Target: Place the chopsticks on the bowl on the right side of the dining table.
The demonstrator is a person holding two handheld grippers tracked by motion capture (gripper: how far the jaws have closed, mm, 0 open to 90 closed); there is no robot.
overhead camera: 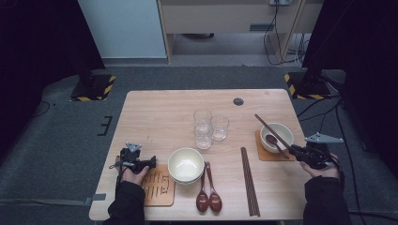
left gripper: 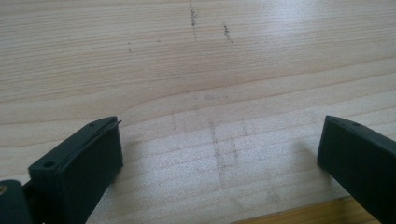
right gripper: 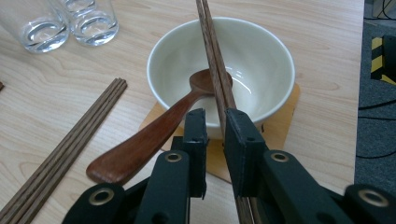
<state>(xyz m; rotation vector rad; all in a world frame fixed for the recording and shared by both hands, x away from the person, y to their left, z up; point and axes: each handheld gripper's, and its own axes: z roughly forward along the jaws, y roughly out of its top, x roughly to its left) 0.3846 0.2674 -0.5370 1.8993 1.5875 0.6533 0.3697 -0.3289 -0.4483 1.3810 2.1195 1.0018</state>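
Table-setting partway: right gripper [right gripper: 215,122] clamps dark wooden chopstick pair [right gripper: 215,70] across white ceramic bowl [right gripper: 261,60] at 3 o'clock, wooden spoon [right gripper: 154,135] inside. Left gripper [left gripper: 219,154] open, empty. Stacked cream bowls [overhead camera: 186,165], two spoons [overhead camera: 209,194], spare chopsticks [overhead camera: 249,180], glasses [overhead camera: 209,127] unplaced.

The high view is soft and slightly grainy; the pale wooden worktop [overhead camera: 155,112] is evenly lit from above while the surroundings fall into deep shadow. In the left gripper view, faint shadows lie beside the blurred black fingers [left gripper: 79,168]. In the right gripper view, white glare glints inside the cream ceramic bowl [right gripper: 261,60], with the nearest foreground out of focus.
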